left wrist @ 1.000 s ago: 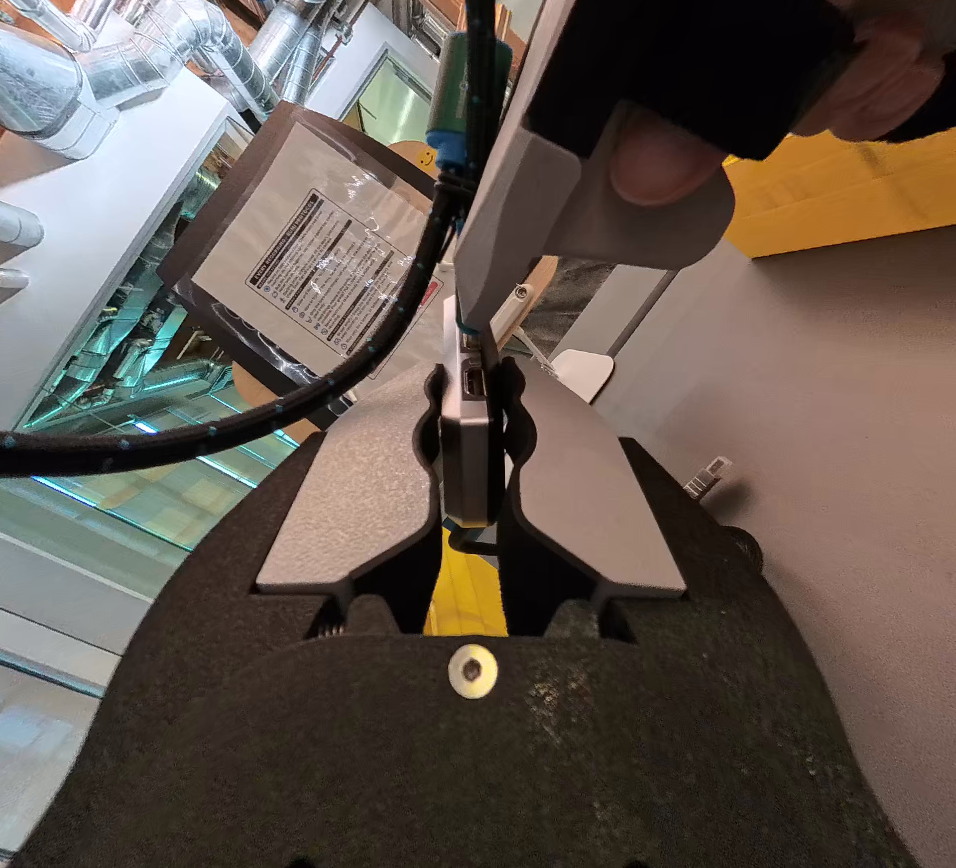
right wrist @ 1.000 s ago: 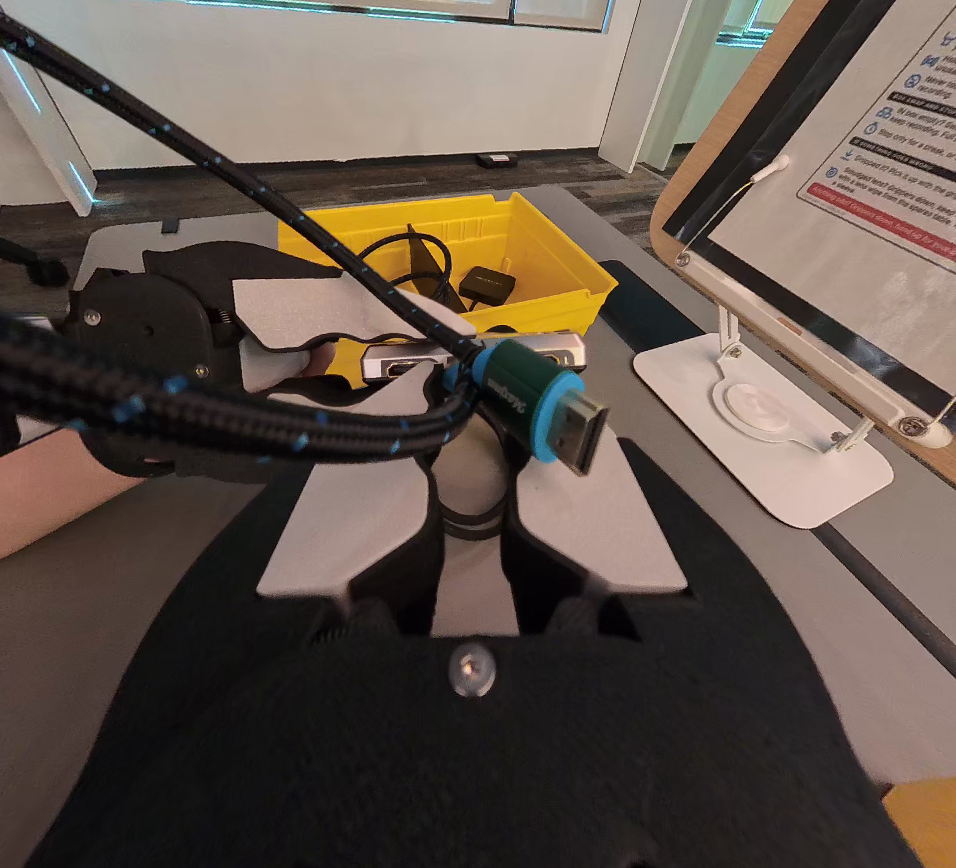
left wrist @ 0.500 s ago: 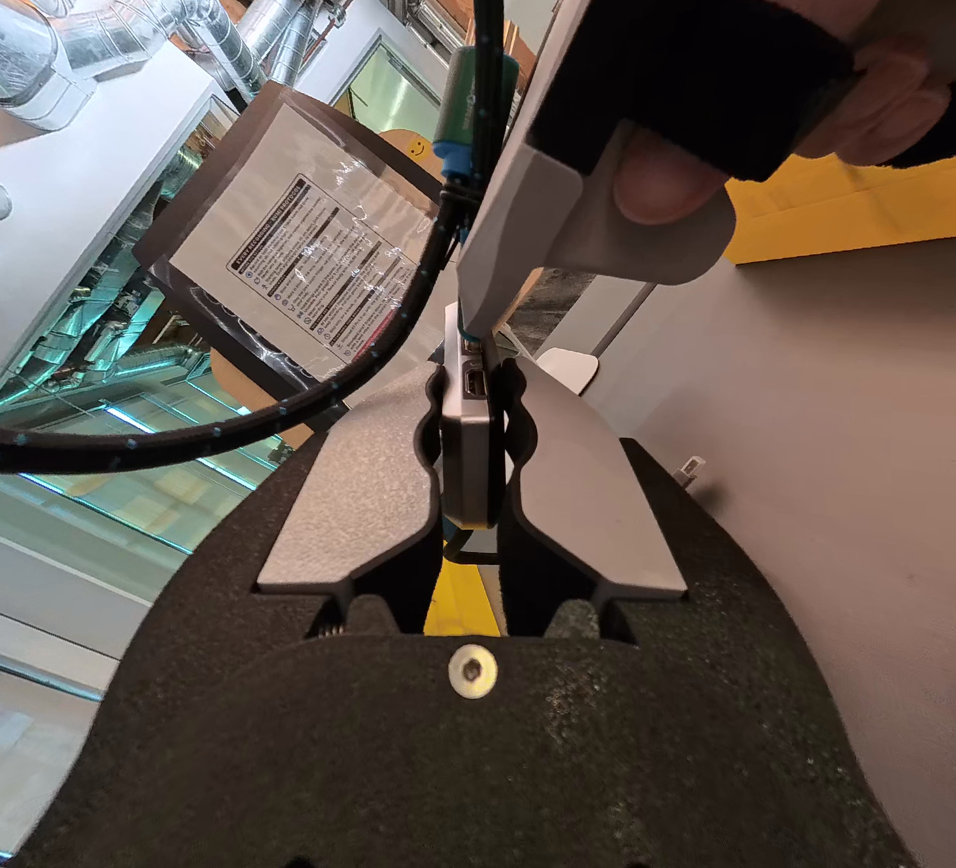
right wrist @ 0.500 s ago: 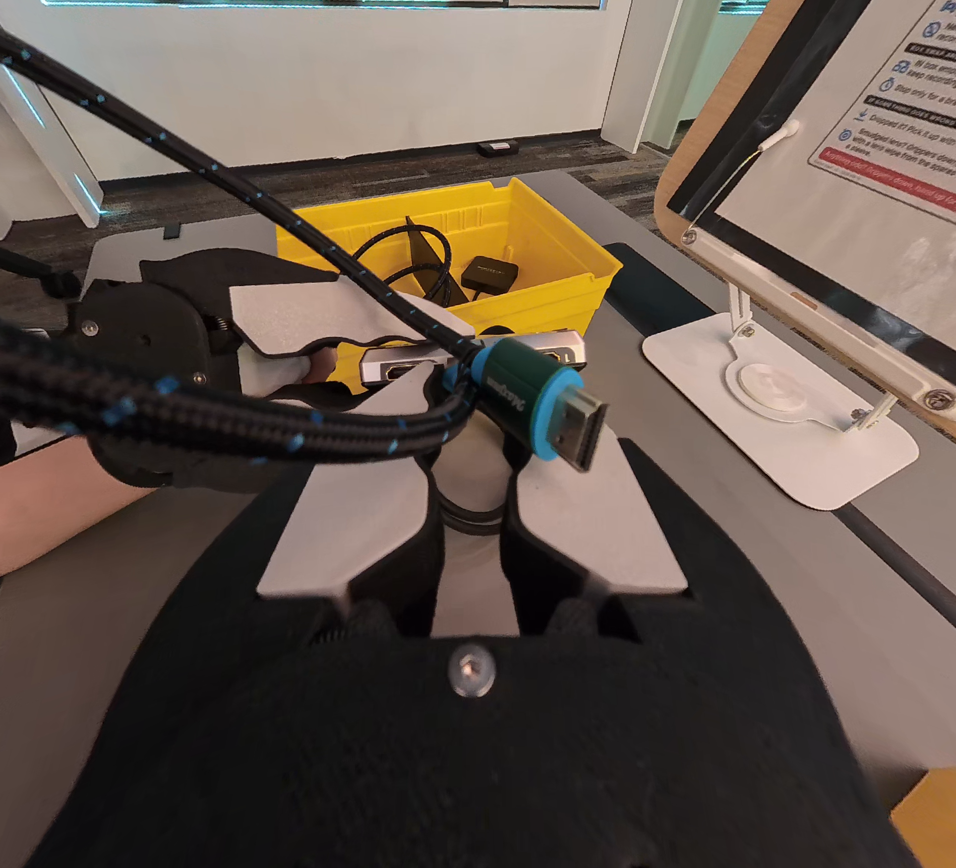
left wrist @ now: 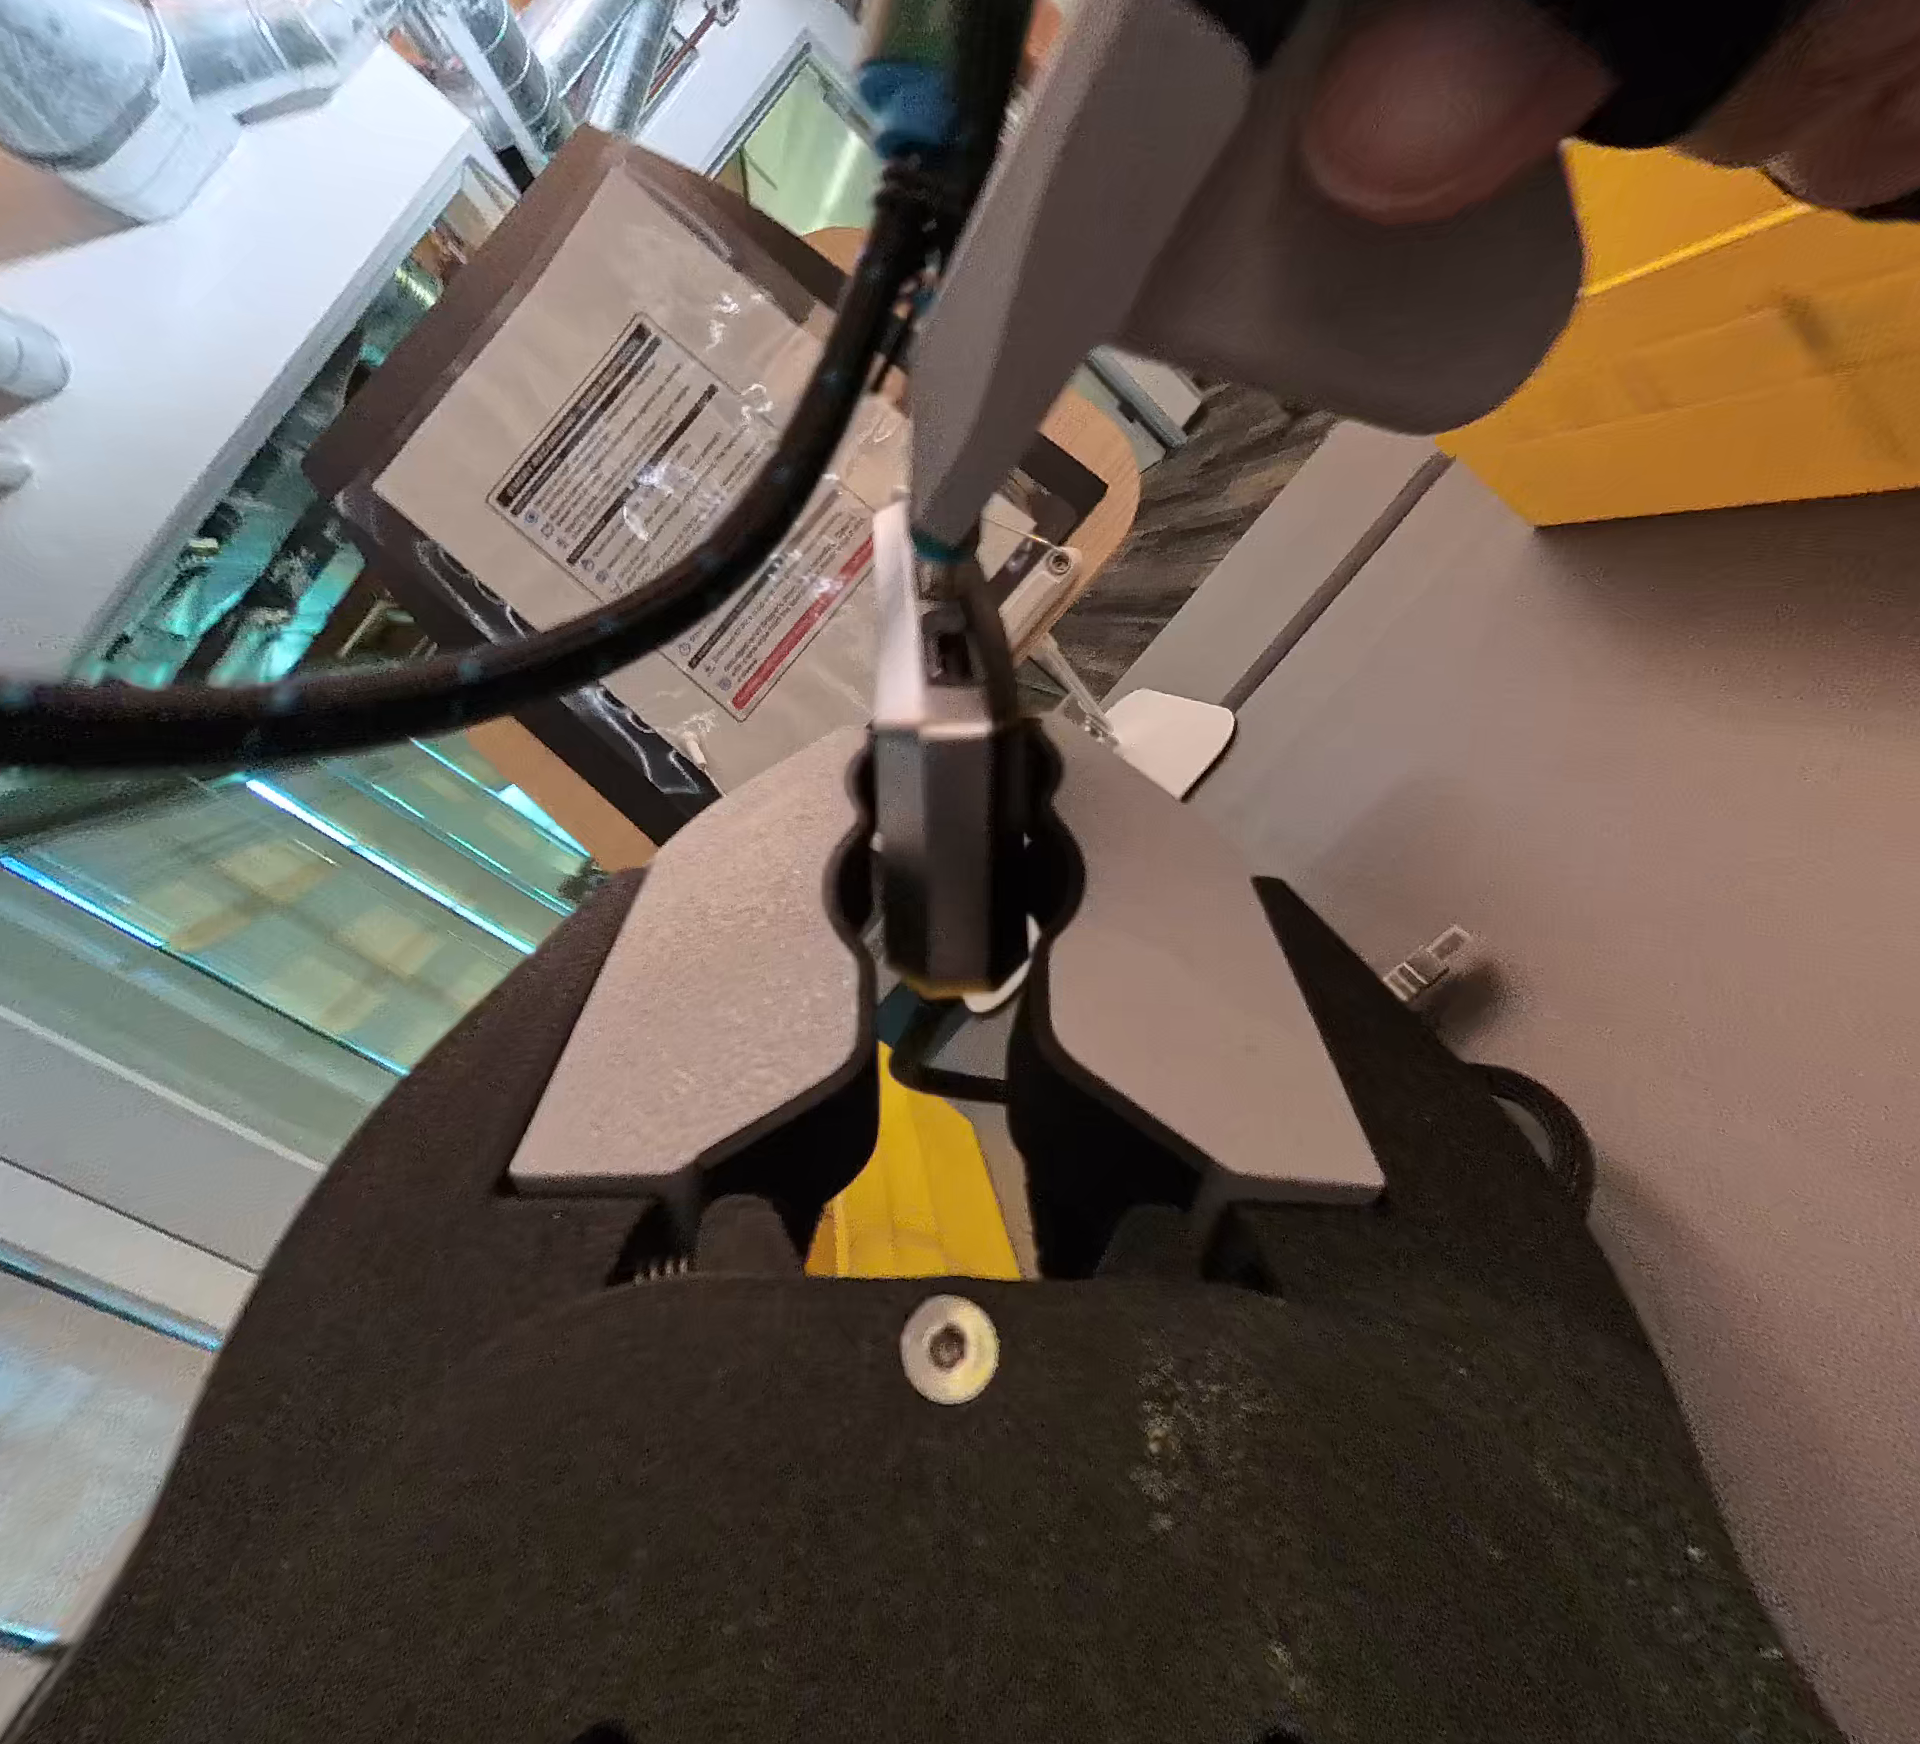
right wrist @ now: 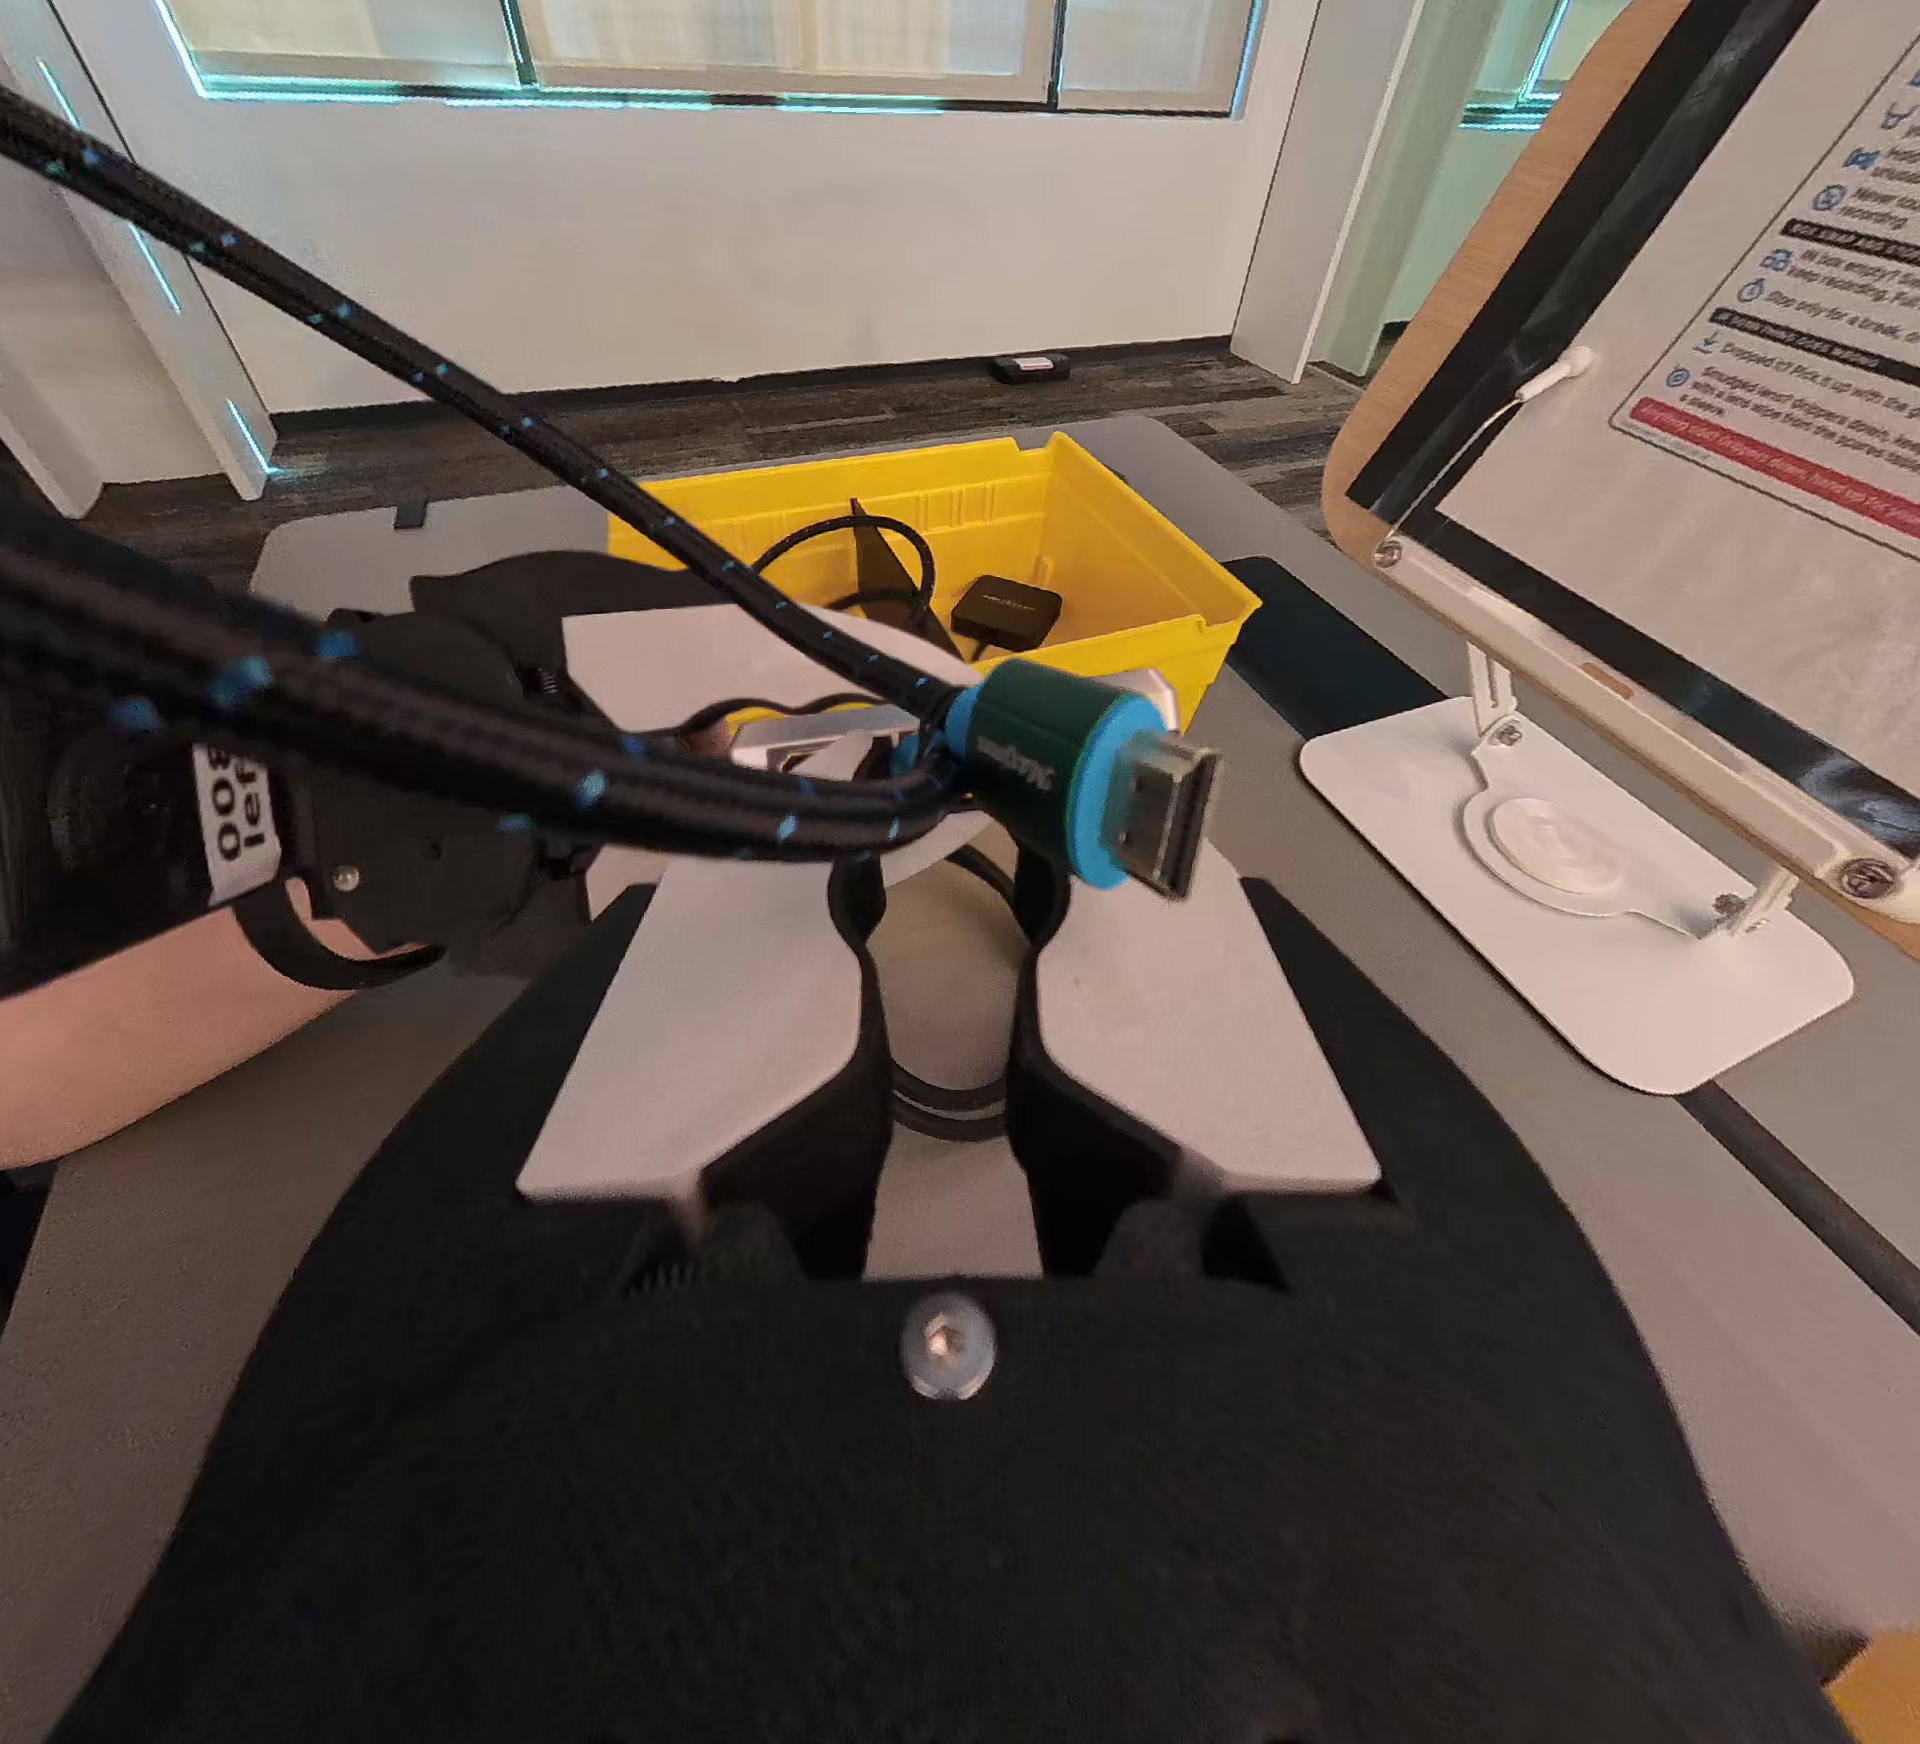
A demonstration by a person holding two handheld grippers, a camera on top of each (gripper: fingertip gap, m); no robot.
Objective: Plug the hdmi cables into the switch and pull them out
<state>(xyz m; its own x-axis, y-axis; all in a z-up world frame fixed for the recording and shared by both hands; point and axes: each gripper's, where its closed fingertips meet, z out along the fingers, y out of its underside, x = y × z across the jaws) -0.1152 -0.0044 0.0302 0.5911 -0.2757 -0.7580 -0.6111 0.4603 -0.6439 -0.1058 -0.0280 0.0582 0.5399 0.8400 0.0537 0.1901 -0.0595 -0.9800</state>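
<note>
— Switch [left wrist: 935, 873] sits pinched in the left gripper [left wrist: 951, 764], jaws pressed on its sides. A hard yank could twist it loose.

— Right gripper [right wrist: 951, 873]: tips hidden behind the braided cables [right wrist: 416, 738], so I can't tell its grip. That free plug [right wrist: 1081, 775] might snag.

left gripper [left wrist: 951, 847] clamping switch [left wrist: 935, 863], braided cable [left wrist: 582, 655]

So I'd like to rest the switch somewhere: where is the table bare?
Bare grey table lies between the yellow bin and the white stand base, and more shows near the small metal plug. The bin holds a black adapter and cords. It is crowded between the left gripper and right gripper, where braided cable loops.
</note>
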